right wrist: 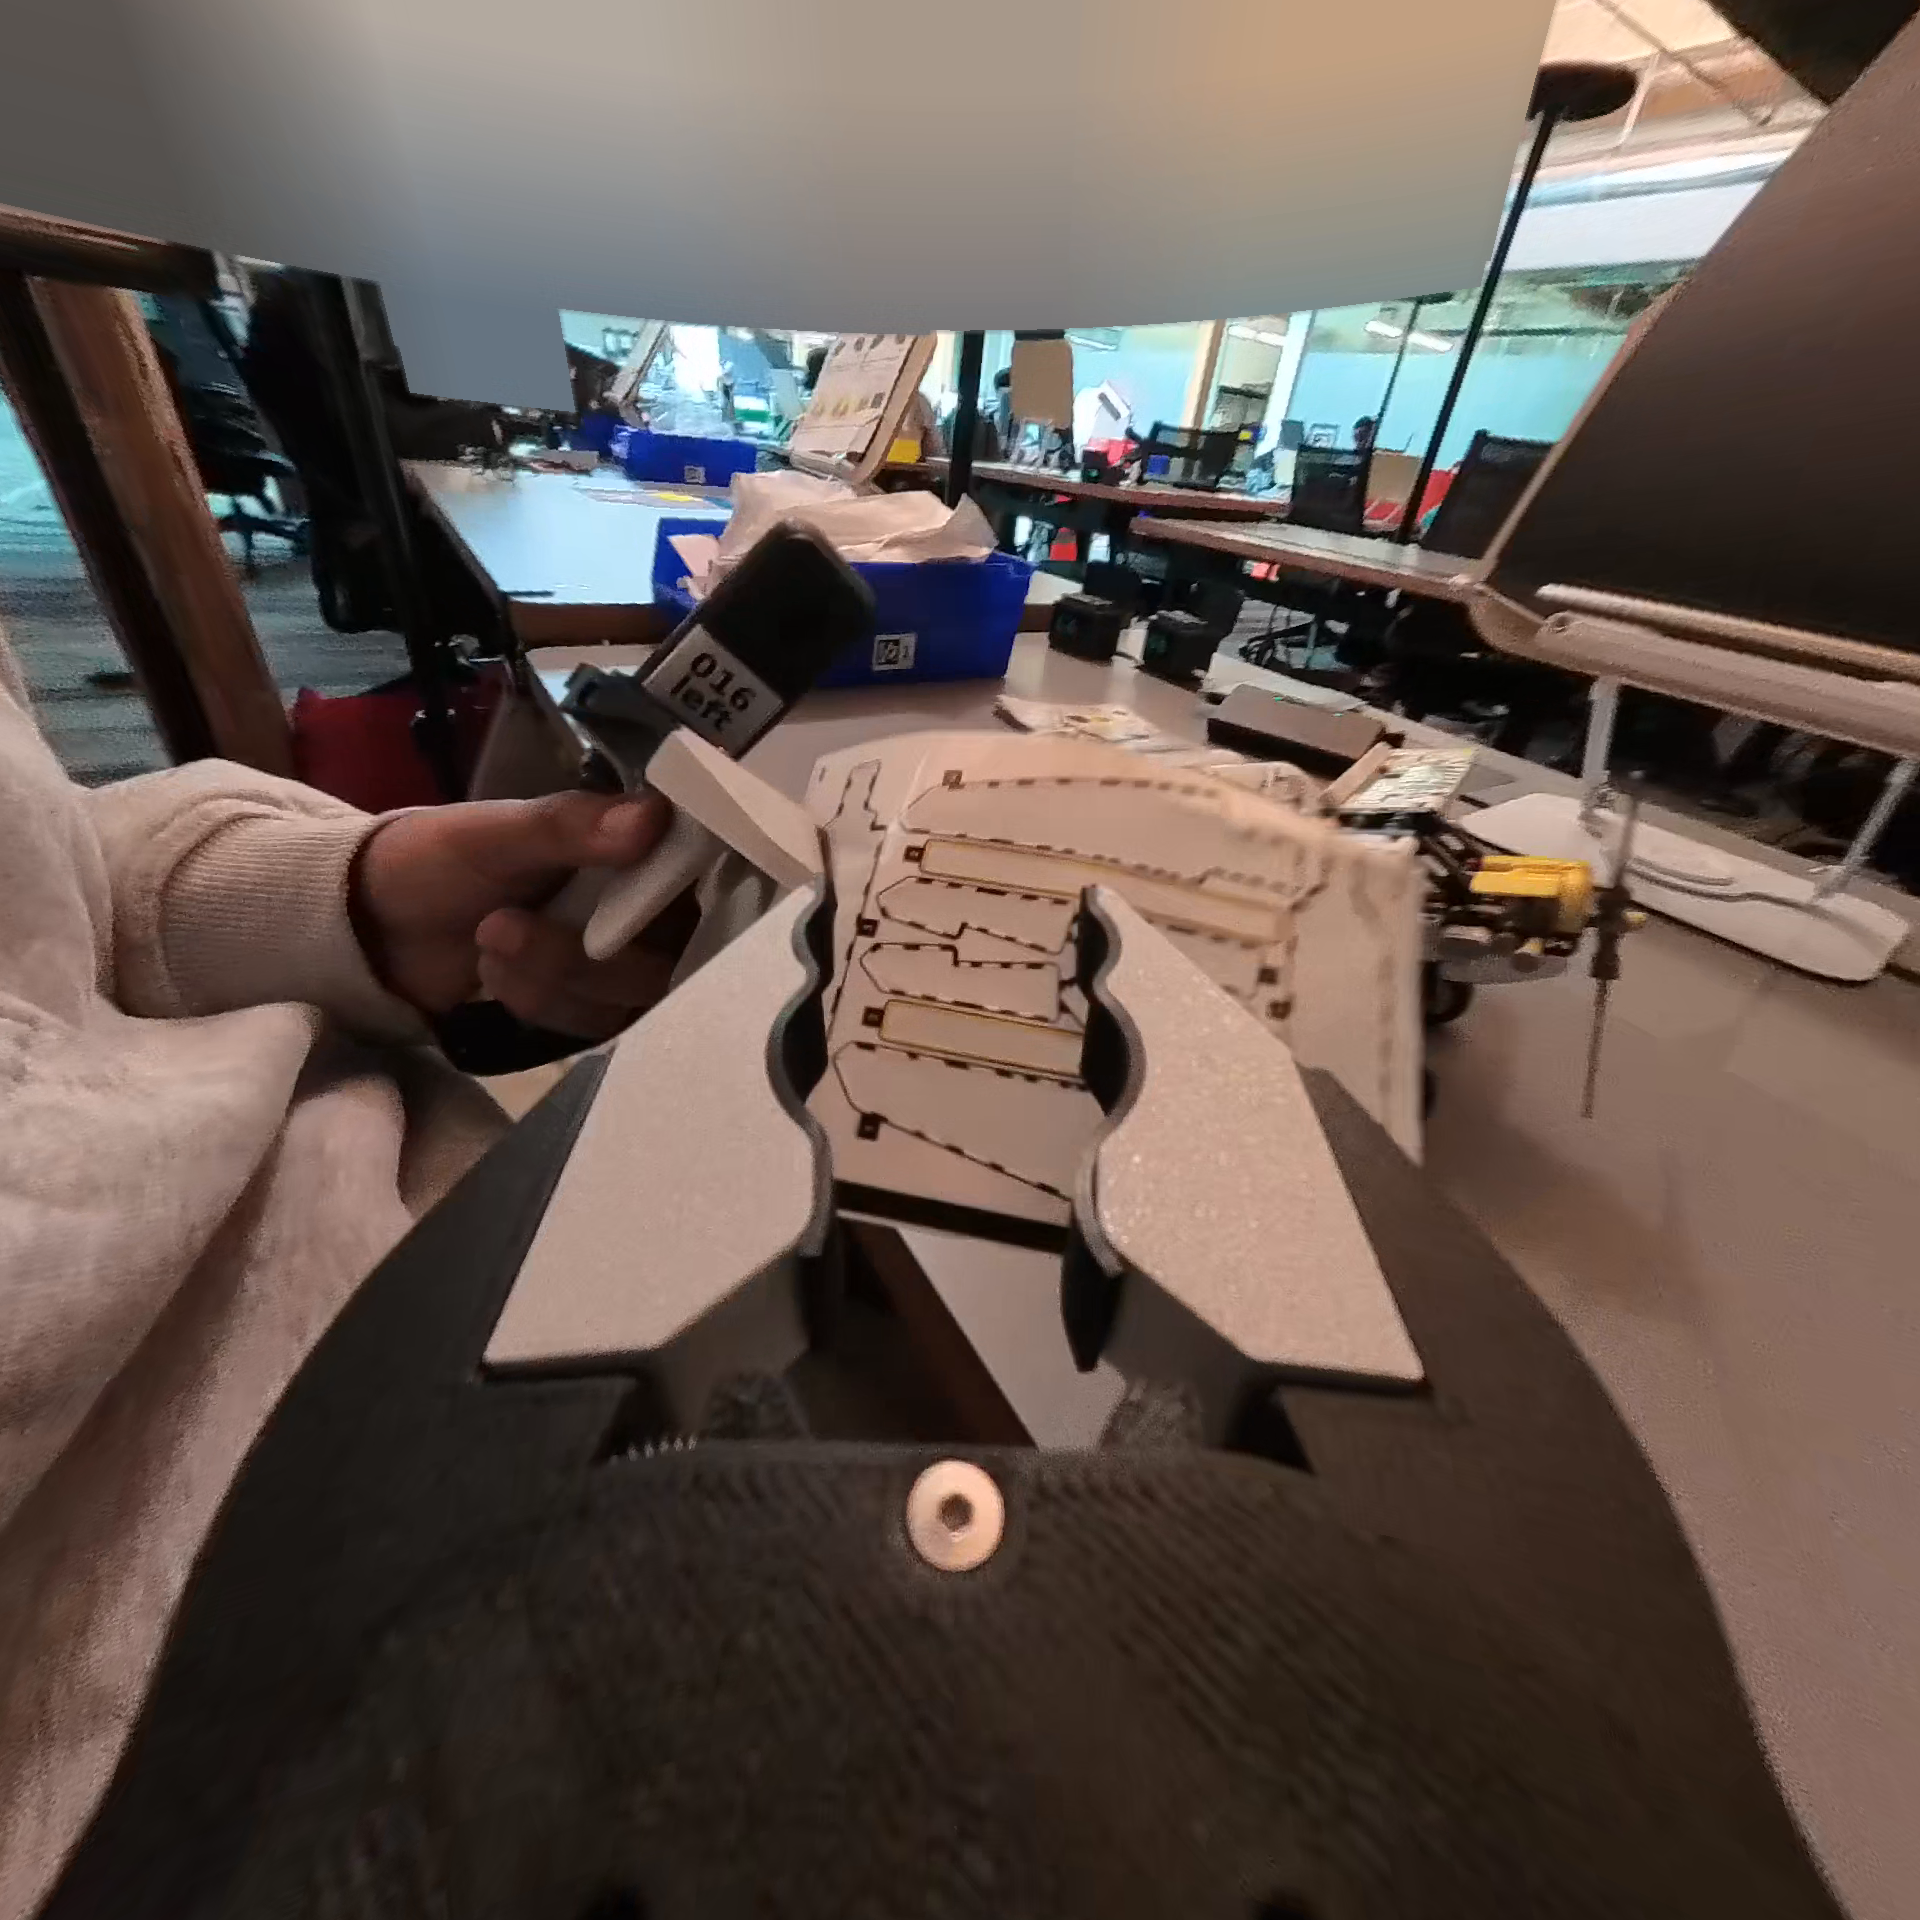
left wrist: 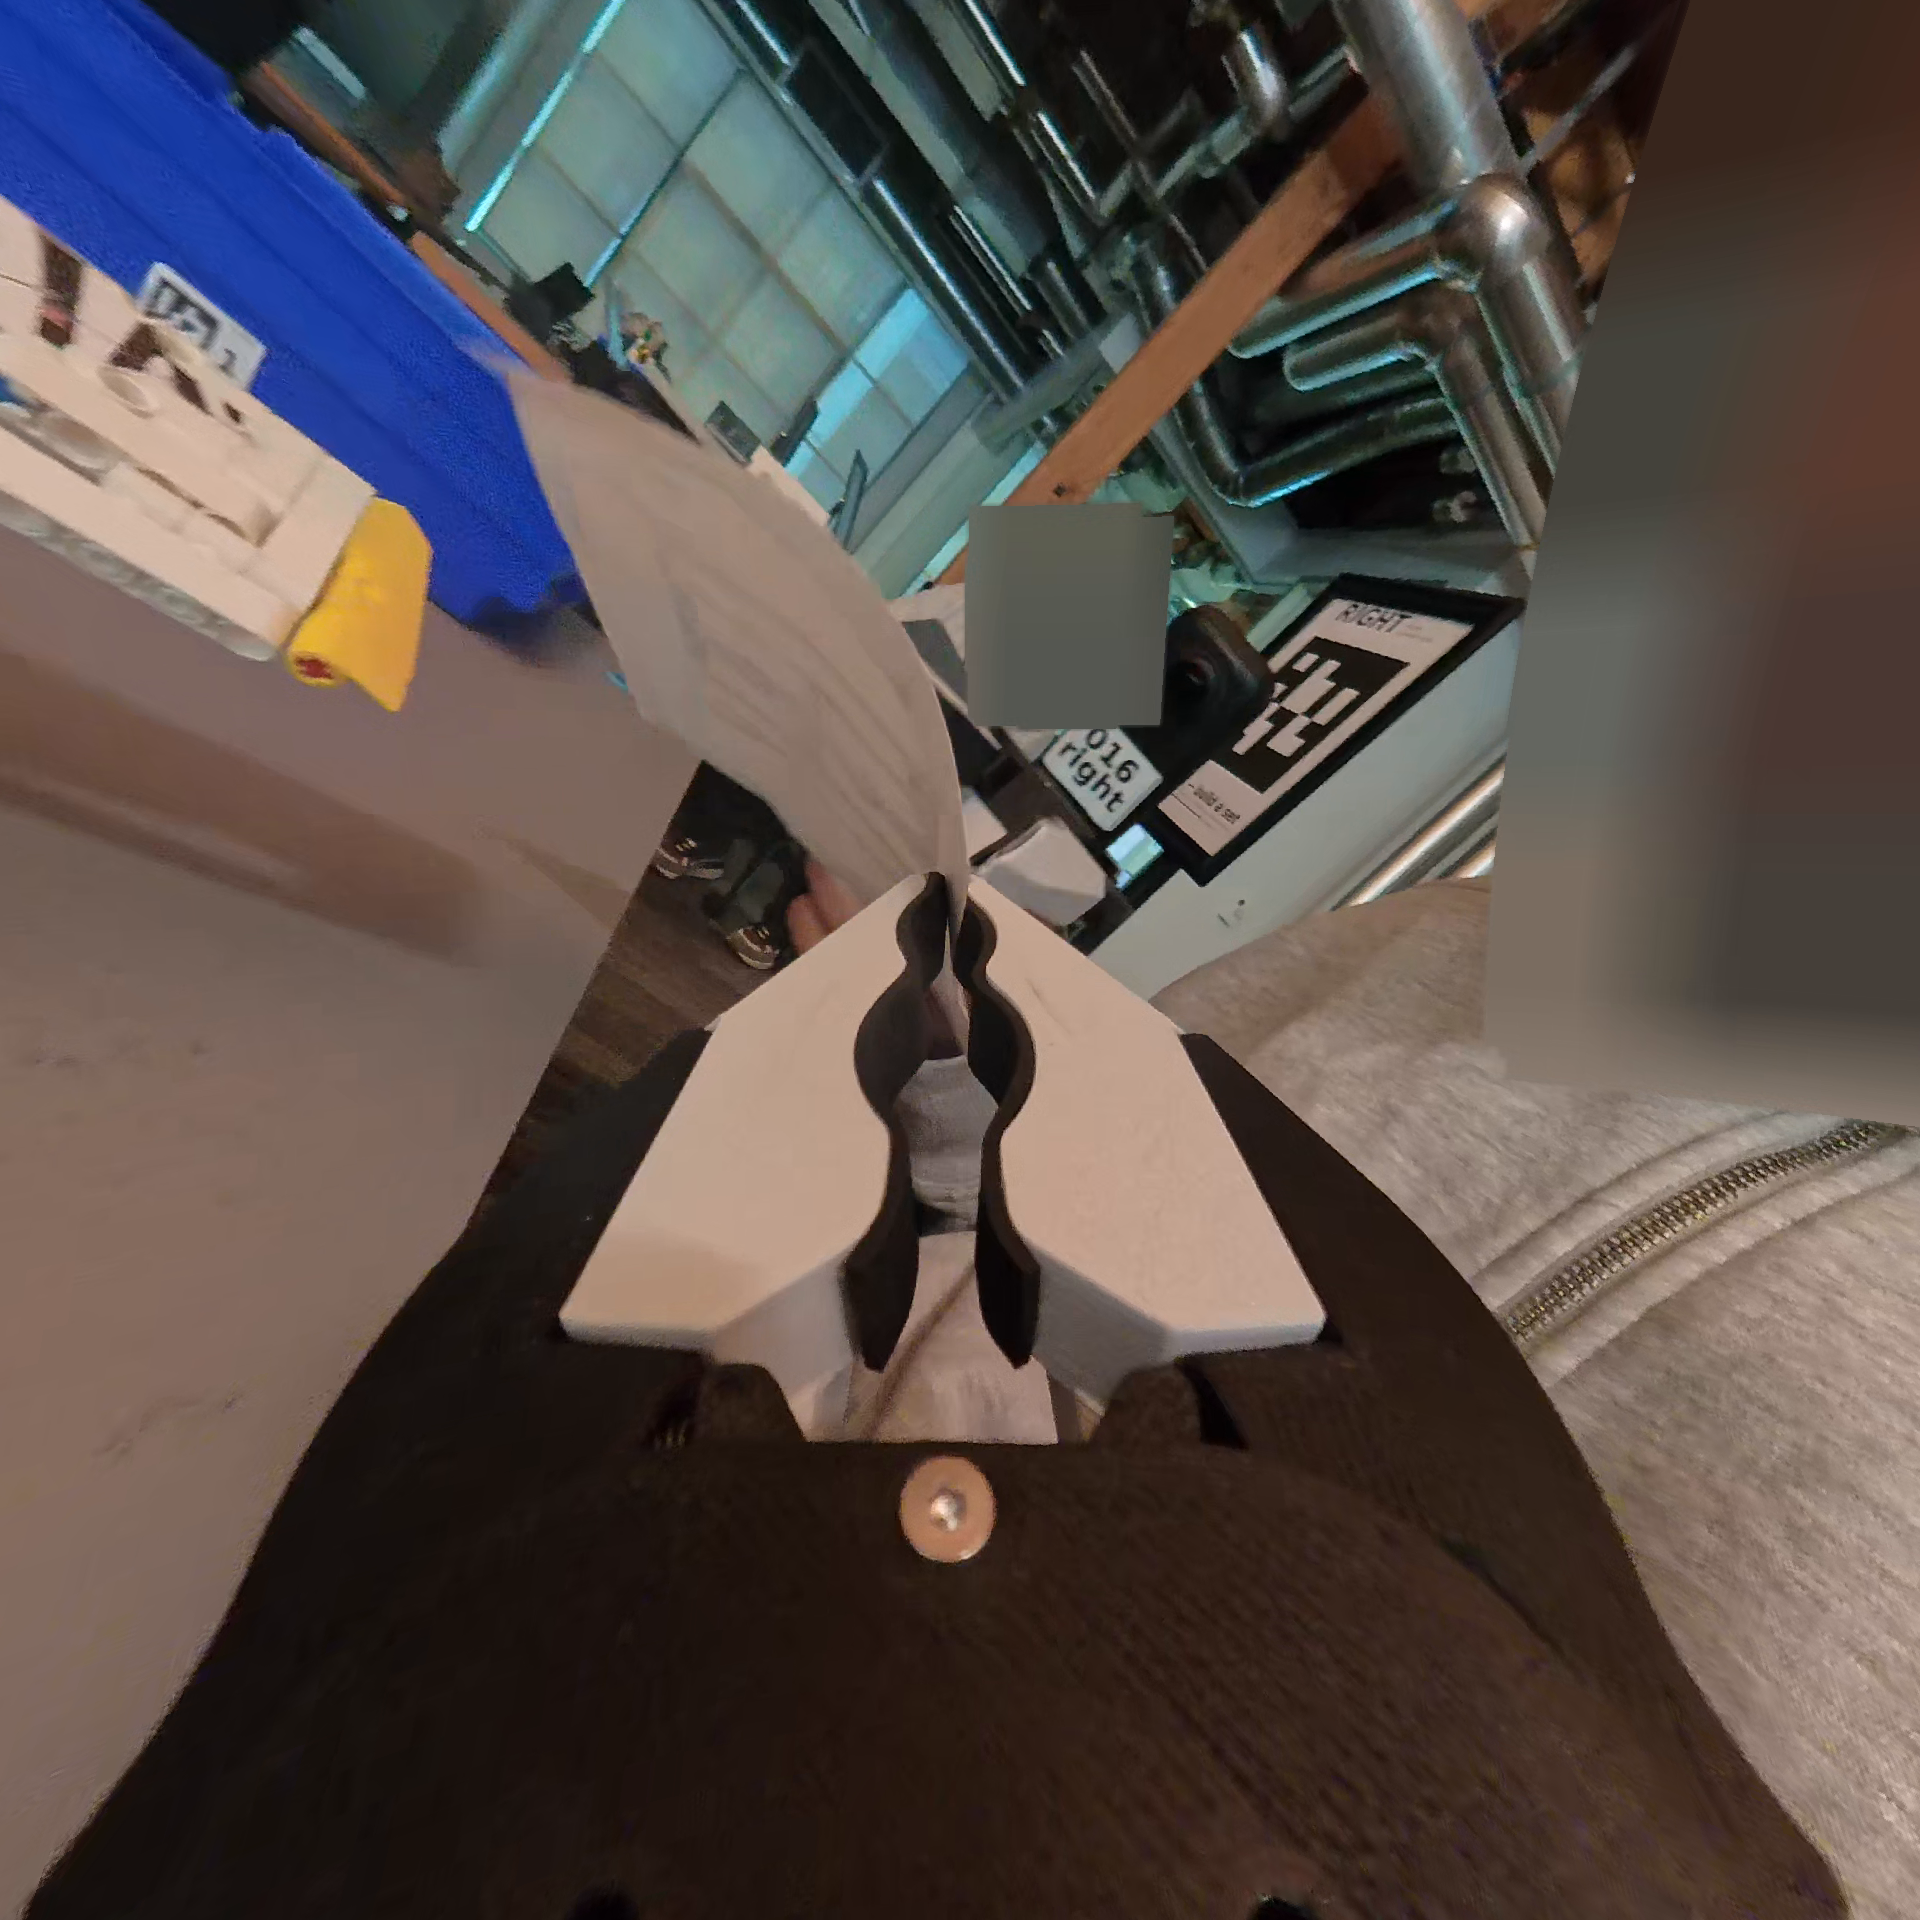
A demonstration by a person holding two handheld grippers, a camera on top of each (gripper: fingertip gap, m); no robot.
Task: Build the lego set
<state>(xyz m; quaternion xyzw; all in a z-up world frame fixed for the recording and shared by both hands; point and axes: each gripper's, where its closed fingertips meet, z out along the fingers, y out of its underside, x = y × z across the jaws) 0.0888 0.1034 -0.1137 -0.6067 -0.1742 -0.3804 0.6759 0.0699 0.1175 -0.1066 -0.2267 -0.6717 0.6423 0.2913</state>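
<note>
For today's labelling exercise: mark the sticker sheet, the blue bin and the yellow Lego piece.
sticker sheet (right wrist: 977,997): right wrist view, on its printed face.
blue bin (right wrist: 935,613): right wrist view, on its front wall.
yellow Lego piece (left wrist: 369,603): left wrist view, on its side.

Both wrist views look closely along their fingers, sharing the sticker sheet (right wrist: 1049,966).

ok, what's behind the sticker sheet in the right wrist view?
The partly built lego model shows past the sticker sheet on its right; the sheet covers the rest of it. Left tongs pinch the sheet's edge.
</note>
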